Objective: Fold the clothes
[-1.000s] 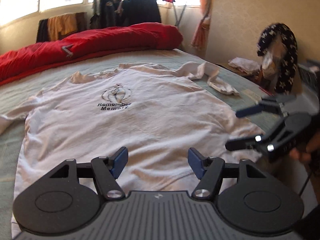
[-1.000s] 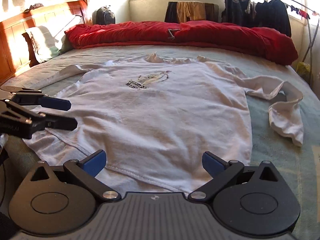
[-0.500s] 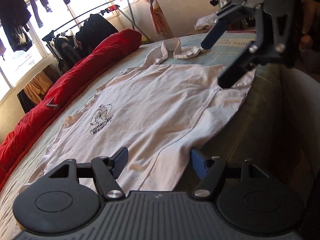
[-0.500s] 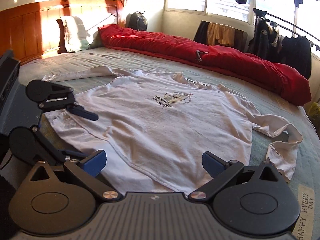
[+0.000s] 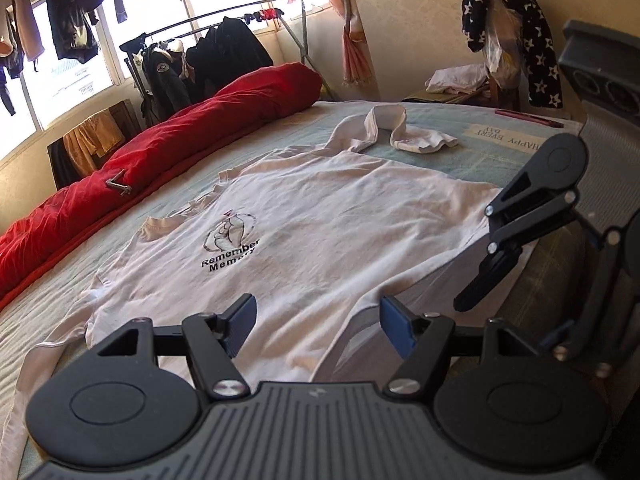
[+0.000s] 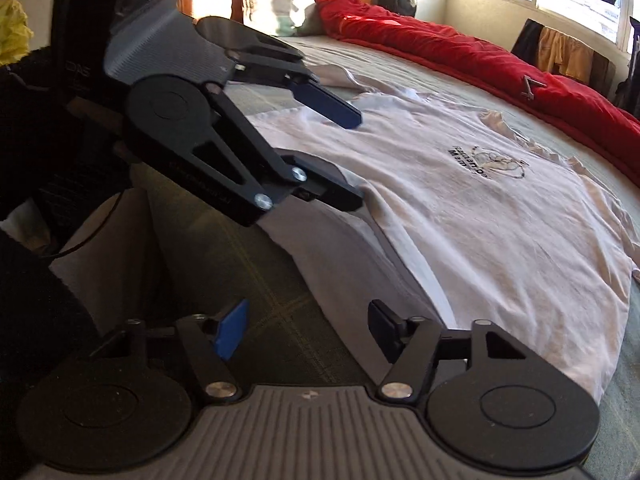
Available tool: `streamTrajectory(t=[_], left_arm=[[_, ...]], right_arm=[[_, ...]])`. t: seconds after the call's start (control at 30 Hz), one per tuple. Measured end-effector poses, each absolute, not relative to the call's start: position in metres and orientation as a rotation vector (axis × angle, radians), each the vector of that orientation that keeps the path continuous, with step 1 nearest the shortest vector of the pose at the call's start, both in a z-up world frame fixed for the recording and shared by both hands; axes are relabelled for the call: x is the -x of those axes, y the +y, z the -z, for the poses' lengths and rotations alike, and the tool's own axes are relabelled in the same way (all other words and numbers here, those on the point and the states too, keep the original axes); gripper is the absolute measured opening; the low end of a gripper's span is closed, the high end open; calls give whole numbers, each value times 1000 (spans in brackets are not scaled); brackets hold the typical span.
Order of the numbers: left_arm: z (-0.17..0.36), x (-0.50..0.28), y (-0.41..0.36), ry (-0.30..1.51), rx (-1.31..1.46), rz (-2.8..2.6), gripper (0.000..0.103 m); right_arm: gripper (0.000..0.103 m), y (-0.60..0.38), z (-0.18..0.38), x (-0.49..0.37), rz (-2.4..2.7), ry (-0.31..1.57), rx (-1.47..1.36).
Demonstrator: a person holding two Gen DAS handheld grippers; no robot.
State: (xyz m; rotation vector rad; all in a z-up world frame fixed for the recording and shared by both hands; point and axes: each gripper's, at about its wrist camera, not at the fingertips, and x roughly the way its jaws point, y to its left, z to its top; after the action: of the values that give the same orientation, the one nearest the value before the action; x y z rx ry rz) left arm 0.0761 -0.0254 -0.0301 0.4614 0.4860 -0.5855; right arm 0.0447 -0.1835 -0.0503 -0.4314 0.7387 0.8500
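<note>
Left to right: your left gripper [image 6: 356, 156] stands spread at the near hem of the white long-sleeved T-shirt [image 5: 320, 248], lower finger [image 6: 332, 194] touching cloth, nothing pinched. The shirt lies flat, print up, on the bed [image 5: 480, 160]. Your right gripper [image 6: 304, 332], wide a second ago, has swung in and is closing at the hem; no cloth visibly between its jaws. Judged: the first fold is starting.

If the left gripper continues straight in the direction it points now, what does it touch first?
Most likely the white T-shirt. The left gripper is open and points down over the shirt's bottom edge on the bed, with nothing between its fingers. How far away the cloth is remains unclear.
</note>
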Motion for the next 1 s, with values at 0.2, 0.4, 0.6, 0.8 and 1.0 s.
streamTrajectory(t=[0.2,0.4,0.6,0.8,1.0], left_arm=[[23,-52,-9,483,-455,559,66],[21,0,-23,435,-565,798,62],[65,-14,-60,484,-775,787,35],[75,-41,-61,500,-891,714,28],[88,-35,-64,470,-1079,670,8]], right_arm=[[52,-176,61,-50,-832,728,577],[52,-171,55,-49,-813,701,624],[52,-172,53,-51,-812,707,636],[52,-171,50,-53,-807,703,647],[52,-164,52,-51,-826,690,649]])
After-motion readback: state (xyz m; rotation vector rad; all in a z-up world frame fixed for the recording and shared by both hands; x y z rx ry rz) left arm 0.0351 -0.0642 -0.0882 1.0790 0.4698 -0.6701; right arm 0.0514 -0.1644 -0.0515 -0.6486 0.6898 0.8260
